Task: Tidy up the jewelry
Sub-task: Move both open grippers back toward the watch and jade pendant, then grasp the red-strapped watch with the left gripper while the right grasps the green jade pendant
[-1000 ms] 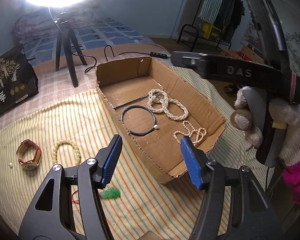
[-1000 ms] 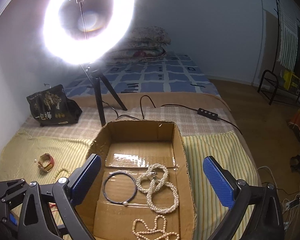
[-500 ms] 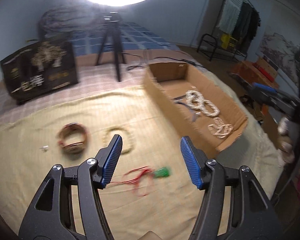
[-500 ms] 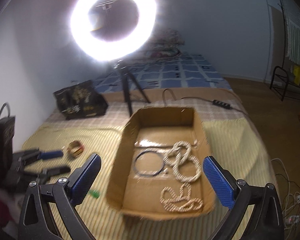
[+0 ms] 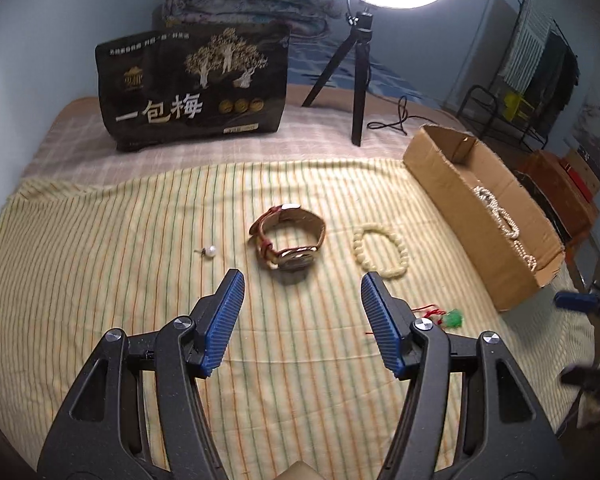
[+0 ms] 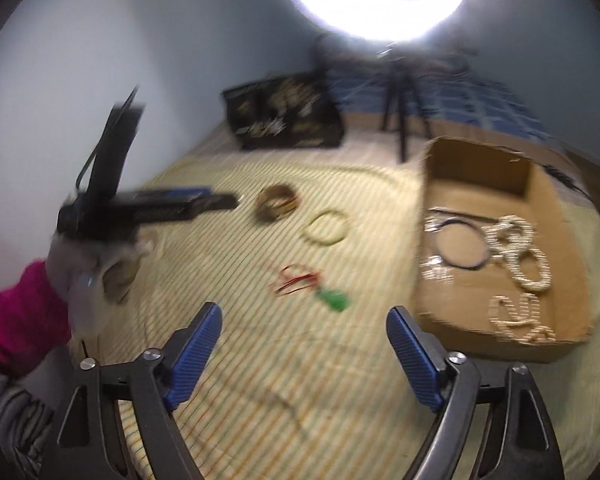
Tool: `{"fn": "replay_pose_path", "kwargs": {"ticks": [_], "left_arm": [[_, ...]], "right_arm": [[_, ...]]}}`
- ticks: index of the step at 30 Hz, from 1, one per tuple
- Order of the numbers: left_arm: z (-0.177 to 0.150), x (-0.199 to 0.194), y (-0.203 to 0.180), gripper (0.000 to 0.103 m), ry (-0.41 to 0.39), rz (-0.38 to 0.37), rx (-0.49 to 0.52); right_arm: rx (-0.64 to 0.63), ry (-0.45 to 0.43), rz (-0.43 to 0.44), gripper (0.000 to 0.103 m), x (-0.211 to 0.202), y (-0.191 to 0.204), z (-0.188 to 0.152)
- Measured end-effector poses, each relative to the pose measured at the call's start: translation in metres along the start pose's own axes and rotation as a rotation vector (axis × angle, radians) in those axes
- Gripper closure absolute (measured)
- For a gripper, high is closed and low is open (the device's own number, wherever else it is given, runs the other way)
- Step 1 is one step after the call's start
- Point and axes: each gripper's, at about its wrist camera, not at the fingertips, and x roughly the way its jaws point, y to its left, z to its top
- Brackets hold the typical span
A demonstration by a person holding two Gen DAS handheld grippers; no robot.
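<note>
The cardboard box (image 6: 496, 176) is lying near the right edge of the bed, on the striped yellow cloth (image 5: 100, 280). It is holding a dark ring necklace (image 6: 460, 248), a looped pearl strand (image 6: 518, 252) beside it, and a smaller pearl strand (image 6: 520, 320) near the box's front wall. Outside the box, on the cloth, a watch with a brown strap (image 5: 288, 236) is lying in the middle, with a pale bead bracelet (image 5: 380, 252) to its right, a small pearl (image 5: 211, 251) to its left, and a green pendant on red cord (image 5: 452, 317) nearer the front. The left gripper (image 5: 302, 316) is hanging released over the cloth just before the watch, holding nothing. The right gripper (image 6: 304, 356) is closing its jaws with nothing between them. A black bag (image 5: 192, 88) is standing at the back edge.
</note>
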Motion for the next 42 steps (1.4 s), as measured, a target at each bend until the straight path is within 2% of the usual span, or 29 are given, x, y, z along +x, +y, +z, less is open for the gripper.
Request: {"fn": "replay_pose_path", "kwargs": {"ticks": [2, 4, 6, 12, 24, 27, 32, 42], "left_arm": [[-0.001, 0.004, 0.0, 0.041, 0.004, 0.004, 0.006], [-0.001, 0.009, 0.0, 0.041, 0.009, 0.002, 0.005], [0.0, 0.013, 0.001, 0.041, 0.012, -0.005, -0.003], [0.009, 0.032, -0.002, 0.04, 0.022, 0.002, -0.006], [0.011, 0.063, 0.001, 0.041, 0.054, 0.042, -0.039], [0.013, 0.068, 0.002, 0.041, 0.055, 0.062, -0.036], [0.014, 0.076, 0.005, 0.041, 0.063, 0.066, -0.051], [0.015, 0.082, 0.006, 0.041, 0.055, 0.071, -0.053]], "right_arm": [[-0.039, 0.039, -0.004, 0.03, 0.017, 0.009, -0.001], [-0.066, 0.074, -0.005, 0.041, 0.032, 0.014, -0.002], [-0.083, 0.105, -0.008, 0.046, 0.046, 0.015, -0.002], [-0.083, 0.143, -0.049, 0.046, 0.067, 0.004, -0.002], [-0.066, 0.133, -0.095, 0.044, 0.084, 0.006, -0.002], [-0.046, 0.121, -0.129, 0.039, 0.087, 0.004, 0.0], [-0.027, 0.118, -0.133, 0.032, 0.093, 0.006, 0.002], [0.06, 0.117, -0.155, 0.034, 0.106, 0.0, 0.006]]}}
